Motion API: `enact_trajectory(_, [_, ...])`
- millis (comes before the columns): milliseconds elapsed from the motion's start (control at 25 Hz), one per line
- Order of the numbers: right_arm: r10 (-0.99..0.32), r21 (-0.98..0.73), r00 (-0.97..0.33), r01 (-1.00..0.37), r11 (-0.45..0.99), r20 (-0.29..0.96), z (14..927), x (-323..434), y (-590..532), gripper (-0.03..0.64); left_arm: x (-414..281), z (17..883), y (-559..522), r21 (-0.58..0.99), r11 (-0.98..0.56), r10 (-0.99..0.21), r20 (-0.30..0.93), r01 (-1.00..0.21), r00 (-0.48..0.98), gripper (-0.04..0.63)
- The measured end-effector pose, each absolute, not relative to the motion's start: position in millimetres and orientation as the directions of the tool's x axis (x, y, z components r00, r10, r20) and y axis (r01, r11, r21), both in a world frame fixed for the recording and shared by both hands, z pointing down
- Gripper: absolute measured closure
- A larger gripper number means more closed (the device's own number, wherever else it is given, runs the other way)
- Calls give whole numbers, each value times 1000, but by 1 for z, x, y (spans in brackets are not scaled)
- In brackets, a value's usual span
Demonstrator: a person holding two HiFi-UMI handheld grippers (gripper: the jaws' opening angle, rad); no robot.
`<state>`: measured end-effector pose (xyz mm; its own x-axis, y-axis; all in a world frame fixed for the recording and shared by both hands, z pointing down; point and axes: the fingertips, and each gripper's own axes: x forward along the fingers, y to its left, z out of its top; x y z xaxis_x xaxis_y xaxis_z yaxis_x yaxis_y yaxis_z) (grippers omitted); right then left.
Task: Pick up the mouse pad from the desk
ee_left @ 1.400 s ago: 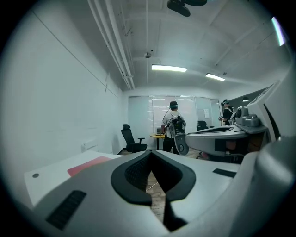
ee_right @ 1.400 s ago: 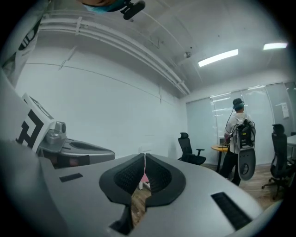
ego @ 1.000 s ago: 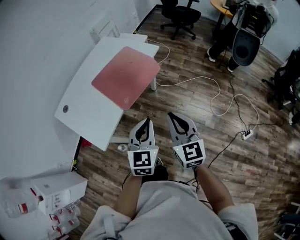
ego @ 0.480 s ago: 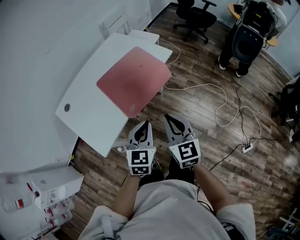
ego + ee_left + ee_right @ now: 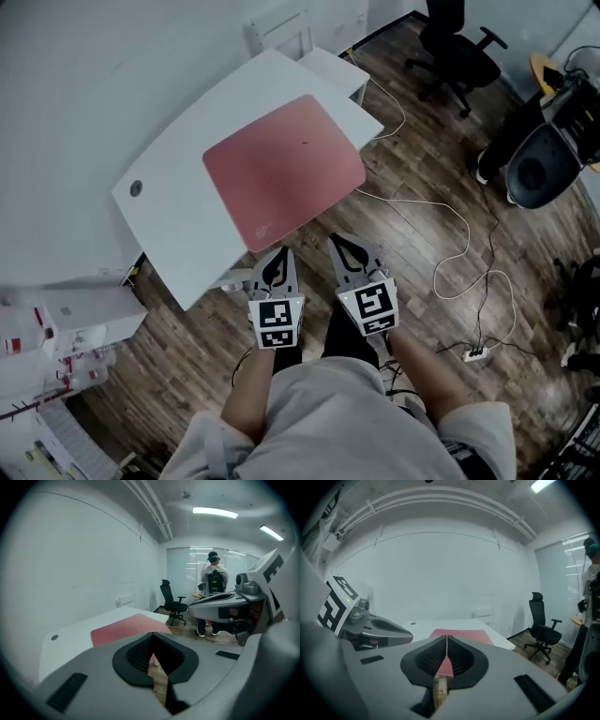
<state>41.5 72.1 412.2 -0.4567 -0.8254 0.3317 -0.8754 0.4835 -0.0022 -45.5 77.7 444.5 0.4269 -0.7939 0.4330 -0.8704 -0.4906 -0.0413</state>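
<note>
A large pink mouse pad (image 5: 284,168) lies flat on the white desk (image 5: 178,211), reaching to the desk's near edge. It shows too in the left gripper view, mouse pad (image 5: 124,627), and in the right gripper view, mouse pad (image 5: 461,635). My left gripper (image 5: 280,256) hangs over the wooden floor just short of the desk's near edge, shut with nothing between its jaws. Beside it, my right gripper (image 5: 343,244) is also shut and empty, a little short of the pad's near corner. Both point toward the desk.
A white cable (image 5: 448,220) trails across the wooden floor to a power strip (image 5: 475,353). A black office chair (image 5: 461,52) stands beyond the desk. A person (image 5: 213,585) stands at the far end of the room. White boxes (image 5: 70,319) sit at the left.
Both grippers have moved forward toward the desk and sunk a little, staying shut. The desk and pad now lie closer in front of them.
</note>
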Motion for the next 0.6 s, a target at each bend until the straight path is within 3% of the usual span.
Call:
enact_trajectory(320, [-686, -66, -574, -786, 615, 447, 483, 58, 32, 577, -32, 505, 61, 12, -335, -781, 555, -942, 285, 584])
enact_trajectory(600, [-617, -135, -608, -759, 637, 500, 526, 61, 20, 577, -41, 558, 64, 92, -162, -758, 625, -982, 184, 584])
